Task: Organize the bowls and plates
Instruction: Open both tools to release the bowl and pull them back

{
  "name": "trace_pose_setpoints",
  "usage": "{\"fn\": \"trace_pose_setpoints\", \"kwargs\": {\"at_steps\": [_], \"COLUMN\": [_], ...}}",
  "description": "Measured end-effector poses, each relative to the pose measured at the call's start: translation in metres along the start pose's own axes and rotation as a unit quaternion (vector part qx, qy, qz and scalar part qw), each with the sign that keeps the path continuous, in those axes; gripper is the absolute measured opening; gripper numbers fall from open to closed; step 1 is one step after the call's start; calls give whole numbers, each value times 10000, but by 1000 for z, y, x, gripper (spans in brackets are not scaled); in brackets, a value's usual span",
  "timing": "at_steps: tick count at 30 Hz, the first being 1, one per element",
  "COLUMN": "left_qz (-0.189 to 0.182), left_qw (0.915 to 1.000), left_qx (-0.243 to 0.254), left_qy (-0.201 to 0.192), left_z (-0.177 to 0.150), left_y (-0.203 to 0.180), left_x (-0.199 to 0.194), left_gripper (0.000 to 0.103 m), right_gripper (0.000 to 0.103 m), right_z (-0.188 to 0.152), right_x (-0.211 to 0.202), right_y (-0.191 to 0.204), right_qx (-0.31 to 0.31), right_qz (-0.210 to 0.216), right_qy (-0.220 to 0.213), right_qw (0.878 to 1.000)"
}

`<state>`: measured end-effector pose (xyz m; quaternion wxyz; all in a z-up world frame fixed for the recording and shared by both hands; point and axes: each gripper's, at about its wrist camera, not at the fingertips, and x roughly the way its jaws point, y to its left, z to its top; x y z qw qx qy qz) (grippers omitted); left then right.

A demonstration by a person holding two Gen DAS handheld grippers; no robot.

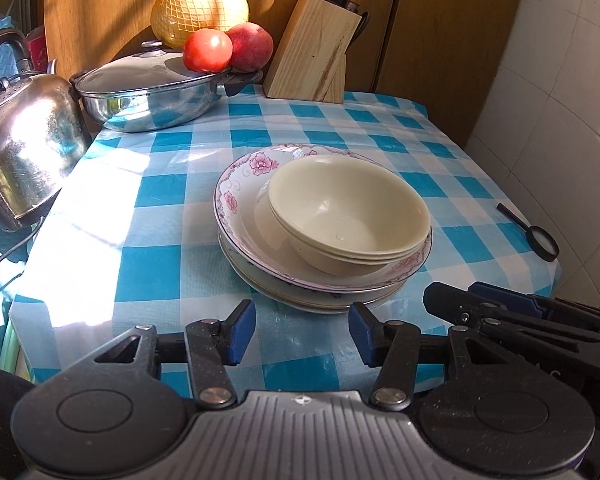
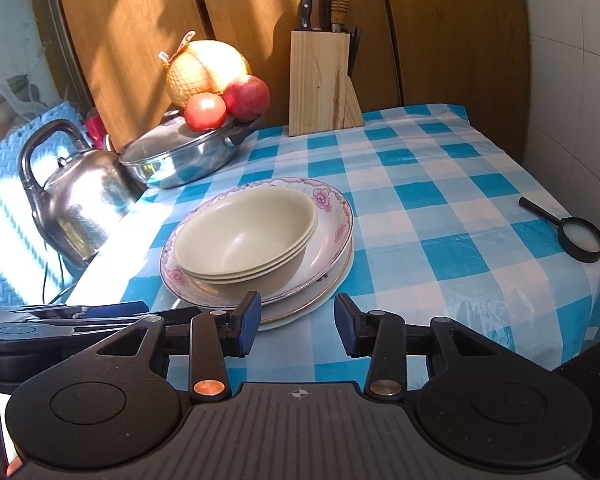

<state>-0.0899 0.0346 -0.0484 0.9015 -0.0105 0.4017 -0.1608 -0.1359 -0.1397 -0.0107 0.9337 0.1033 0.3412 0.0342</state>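
A stack of cream bowls (image 1: 348,216) sits in a pink-flowered plate (image 1: 240,196) that lies on top of other plates (image 1: 320,300), in the middle of the blue-checked tablecloth. The same stack shows in the right wrist view, bowls (image 2: 244,236) on the flowered plate (image 2: 332,208). My left gripper (image 1: 302,332) is open and empty, just in front of the stack. My right gripper (image 2: 296,326) is open and empty, at the stack's near right edge. The right gripper also shows in the left wrist view (image 1: 500,312), and the left gripper in the right wrist view (image 2: 80,316).
A steel kettle (image 1: 24,152) stands at the left. A lidded steel pan (image 1: 148,88) with a tomato (image 1: 207,50), an apple (image 1: 252,46) and a netted pomelo (image 1: 198,8) is at the back. A wooden knife block (image 1: 314,52) stands behind. A magnifying glass (image 1: 540,240) lies near the right edge.
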Motion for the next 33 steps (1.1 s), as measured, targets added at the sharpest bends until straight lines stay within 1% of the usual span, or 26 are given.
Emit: {"fn": "trace_pose_setpoints", "kwargs": {"at_steps": [4, 8, 29, 33], "left_qz": [26, 53, 24, 39], "left_qw": [10000, 9999, 9999, 10000], "left_qx": [27, 108, 115, 63], "left_qy": [83, 43, 42, 31], "left_z": [0, 0, 0, 0], "left_y": [-1, -2, -1, 2], "left_x": [2, 1, 2, 3], "left_gripper": [45, 45, 45, 50], "right_gripper": [49, 49, 49, 49], "right_z": [-3, -5, -5, -5], "right_x": [2, 4, 4, 5], "right_y": [-3, -5, -6, -6], "right_qx": [48, 94, 72, 52], "right_qz": [-4, 24, 1, -6], "right_qy": [84, 140, 131, 128], "right_qw": [10000, 9999, 9999, 9999]}}
